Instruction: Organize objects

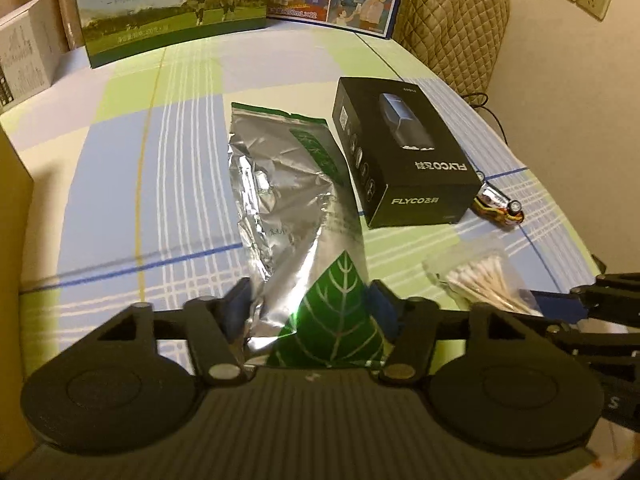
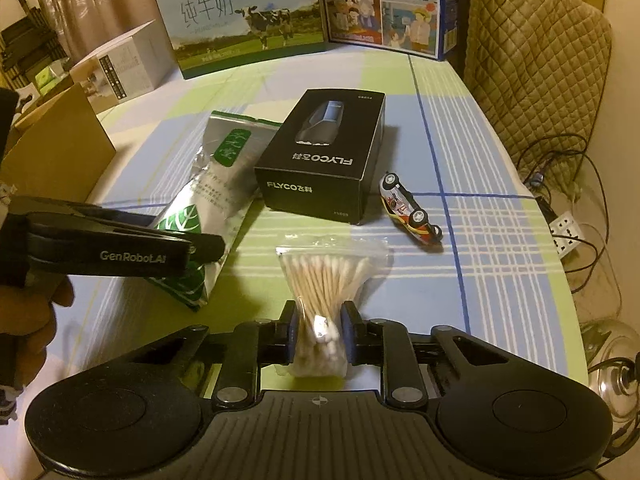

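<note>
A crinkled silver foil pouch with a green leaf print lies on the checked tablecloth. My left gripper has its pads against both sides of the pouch's near end. From the right wrist view, the same left gripper lies over the pouch. My right gripper is shut on a clear bag of cotton swabs, squeezing its near end. The swab bag also shows right of the pouch. A black FLYCO box and a toy car on its side lie beyond.
Two milk cartons stand along the table's far edge, with a white box to their left. A brown cardboard box stands at the left. A quilted chair, cables and a power strip are off the right edge.
</note>
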A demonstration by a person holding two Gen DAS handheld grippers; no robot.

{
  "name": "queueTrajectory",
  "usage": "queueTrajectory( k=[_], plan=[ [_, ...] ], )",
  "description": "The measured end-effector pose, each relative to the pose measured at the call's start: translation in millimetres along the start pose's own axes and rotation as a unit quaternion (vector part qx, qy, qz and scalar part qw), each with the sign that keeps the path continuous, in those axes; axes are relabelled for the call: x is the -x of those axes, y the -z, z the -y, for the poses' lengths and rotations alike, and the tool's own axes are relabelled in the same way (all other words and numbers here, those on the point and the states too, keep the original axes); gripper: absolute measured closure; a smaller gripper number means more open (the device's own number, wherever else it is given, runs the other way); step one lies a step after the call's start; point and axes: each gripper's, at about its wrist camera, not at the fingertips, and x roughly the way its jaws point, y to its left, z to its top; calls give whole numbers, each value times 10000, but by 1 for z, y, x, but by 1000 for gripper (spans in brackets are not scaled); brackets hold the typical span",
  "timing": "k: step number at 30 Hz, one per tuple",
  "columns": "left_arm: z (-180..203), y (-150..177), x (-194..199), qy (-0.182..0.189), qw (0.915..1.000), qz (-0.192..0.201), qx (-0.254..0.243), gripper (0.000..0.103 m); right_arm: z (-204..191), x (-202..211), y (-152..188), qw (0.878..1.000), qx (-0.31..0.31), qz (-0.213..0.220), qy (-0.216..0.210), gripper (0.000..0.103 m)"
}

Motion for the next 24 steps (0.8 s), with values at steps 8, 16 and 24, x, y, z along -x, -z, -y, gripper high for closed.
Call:
queueTrajectory(
  k=[8,16,24],
  plan=[
    [6,38,34,-56,9999,-121,4,52,-7,17,12,9999,-34,53,-105,85],
    [14,118,103,41,9996,-205,192,52,-23,50,51,9997,-87,-42,-204,85],
    [11,135,146,-10,10000,-2,57,30,-17,58,75,9994,-195,-119,-258,35]
  ],
)
